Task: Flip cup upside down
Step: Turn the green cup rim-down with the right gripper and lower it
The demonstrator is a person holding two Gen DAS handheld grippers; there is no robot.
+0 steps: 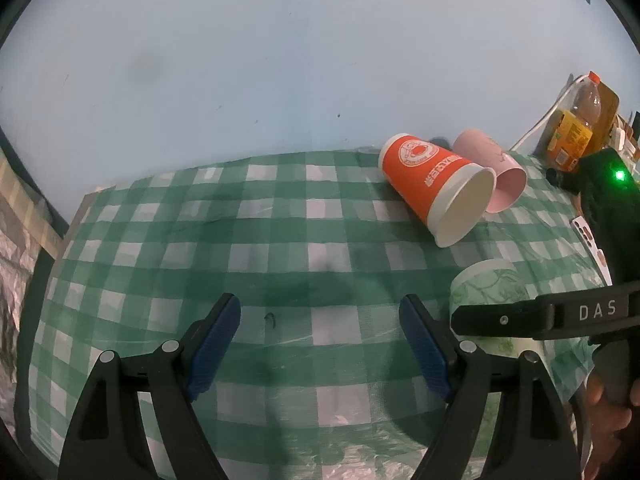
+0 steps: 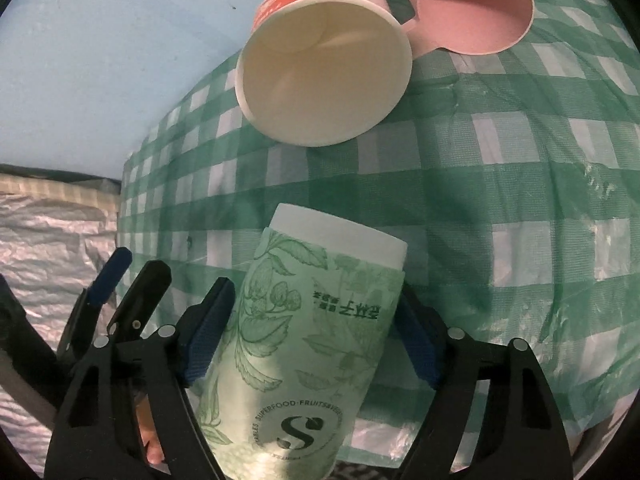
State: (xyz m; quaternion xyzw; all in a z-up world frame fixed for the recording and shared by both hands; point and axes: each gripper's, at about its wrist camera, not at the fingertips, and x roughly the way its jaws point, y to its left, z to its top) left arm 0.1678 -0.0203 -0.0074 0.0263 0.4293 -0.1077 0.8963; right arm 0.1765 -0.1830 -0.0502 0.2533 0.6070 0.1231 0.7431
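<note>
My right tool (image 2: pixel 312 340) is clamped on the green leaf-print paper cup (image 2: pixel 304 344), its blue pads (image 2: pixel 206 336) pressed against either side of the cup's wall. The cup sits between the fingers with its printed lettering upside down and its white-banded end pointing away from the camera, over the green-and-white checked tabletop (image 2: pixel 500 184); I cannot tell whether that end touches the cloth. From the left wrist view, the same cup (image 1: pixel 486 284) shows at right behind the right tool's black finger (image 1: pixel 540 314).

My left tool (image 1: pixel 320 344) stands wide apart, holding nothing, its blue pads (image 1: pixel 214 344) hovering over bare checked cloth (image 1: pixel 240 240).

Farther back, an orange paper cup (image 1: pixel 432 184) lies on its side, its open white mouth turned toward the right tool. A pink cup (image 1: pixel 496 172) lies on its side just behind, touching it. A bottle with an orange cap (image 1: pixel 584 120) stands at the far right edge.
</note>
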